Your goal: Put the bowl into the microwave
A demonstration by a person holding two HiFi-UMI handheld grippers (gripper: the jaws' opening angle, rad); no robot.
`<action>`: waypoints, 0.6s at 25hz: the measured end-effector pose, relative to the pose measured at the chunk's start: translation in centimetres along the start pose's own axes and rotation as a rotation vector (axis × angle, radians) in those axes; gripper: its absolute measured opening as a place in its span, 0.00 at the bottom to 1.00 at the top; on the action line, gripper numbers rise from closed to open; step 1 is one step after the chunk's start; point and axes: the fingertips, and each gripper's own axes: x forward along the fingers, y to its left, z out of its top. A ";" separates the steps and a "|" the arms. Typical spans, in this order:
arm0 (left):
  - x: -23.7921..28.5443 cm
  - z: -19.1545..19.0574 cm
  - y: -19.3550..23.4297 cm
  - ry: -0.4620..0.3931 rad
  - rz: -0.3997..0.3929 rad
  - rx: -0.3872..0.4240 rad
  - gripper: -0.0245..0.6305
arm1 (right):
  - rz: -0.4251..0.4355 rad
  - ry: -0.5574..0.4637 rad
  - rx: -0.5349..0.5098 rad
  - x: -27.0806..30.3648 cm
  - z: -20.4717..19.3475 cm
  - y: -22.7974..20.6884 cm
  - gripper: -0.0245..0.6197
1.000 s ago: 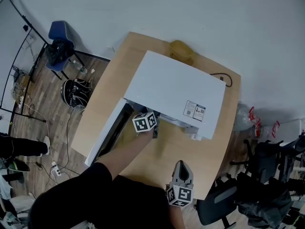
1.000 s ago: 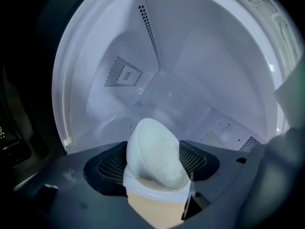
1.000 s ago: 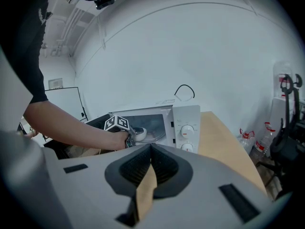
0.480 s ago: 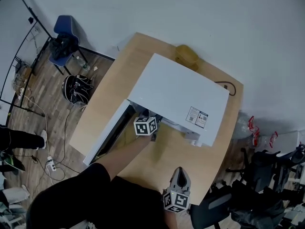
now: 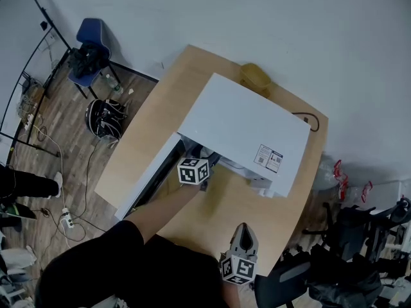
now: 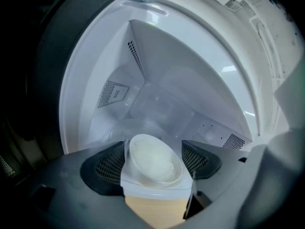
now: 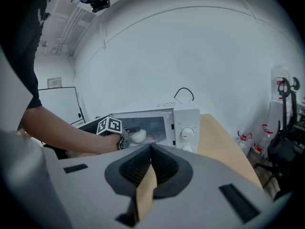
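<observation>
Bowl (image 6: pixel 155 162) sits loose between left gripper's (image 6: pixel 153 149) spread jaws just inside microwave (image 5: pixel 241 130) mouth, so back straight out without clipping its rim; right gripper (image 7: pixel 151 151) pressed together, idle.

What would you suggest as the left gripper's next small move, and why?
Probably draw the left gripper straight back: its jaws stand wide either side of the bowl, which seems to rest just inside the microwave mouth.
</observation>
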 end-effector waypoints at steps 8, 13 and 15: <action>-3.4 -1.5 -1.0 0.025 -0.028 0.141 0.56 | 0.031 0.001 -0.044 -0.3 0.0 1.8 0.13; -3.4 -2.6 -0.9 0.094 -0.016 0.256 0.56 | 0.043 -0.020 -0.094 -0.7 0.5 3.1 0.13; -3.0 -3.0 -0.7 0.115 -0.021 0.255 0.56 | 0.038 -0.020 -0.094 -0.8 0.5 3.0 0.13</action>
